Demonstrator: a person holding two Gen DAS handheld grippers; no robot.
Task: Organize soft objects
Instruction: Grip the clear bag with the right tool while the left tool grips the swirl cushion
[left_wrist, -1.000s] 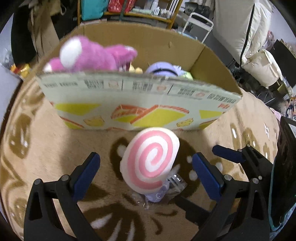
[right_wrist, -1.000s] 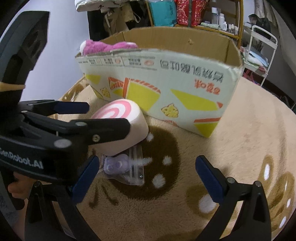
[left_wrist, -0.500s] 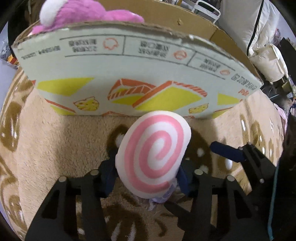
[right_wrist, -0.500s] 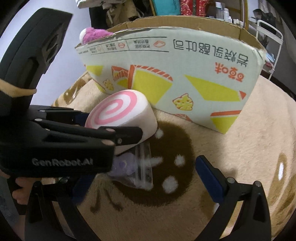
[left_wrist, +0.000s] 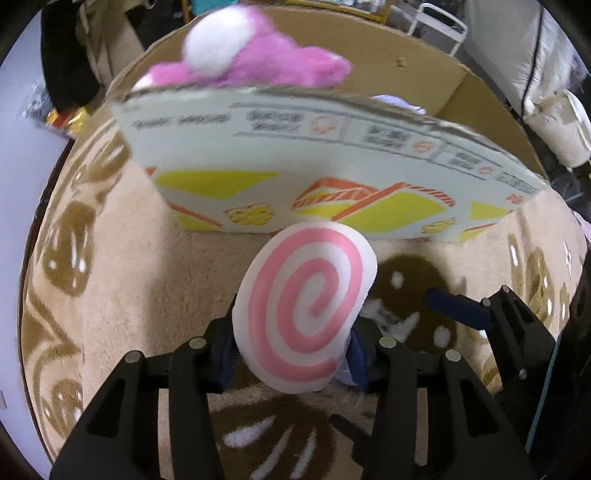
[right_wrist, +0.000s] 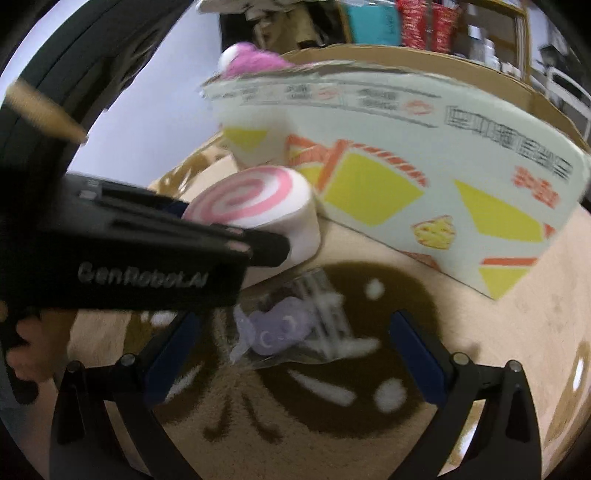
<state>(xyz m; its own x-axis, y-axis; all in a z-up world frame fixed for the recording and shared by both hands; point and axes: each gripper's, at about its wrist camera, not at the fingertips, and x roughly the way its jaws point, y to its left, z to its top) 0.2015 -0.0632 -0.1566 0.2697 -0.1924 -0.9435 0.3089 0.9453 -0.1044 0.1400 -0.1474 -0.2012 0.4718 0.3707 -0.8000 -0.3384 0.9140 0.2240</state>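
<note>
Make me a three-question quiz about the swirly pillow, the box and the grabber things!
1. Where is the pink plush toy?
A. Inside the cardboard box
B. On the rug
C. In the right gripper

2. What colour is the spiral on the swirl cushion?
A. Blue
B. Pink
C. Green

3. What is the left gripper doing?
A. Hanging open over the rug
B. Gripping the box edge
C. Squeezing the swirl cushion between its fingers

Answers:
1 A: the toy pokes up over the box's near wall.
2 B: a pink spiral runs across the white face.
3 C: both fingers press on the cushion's sides, while the right gripper stands open around the small bagged purple toy.
</note>
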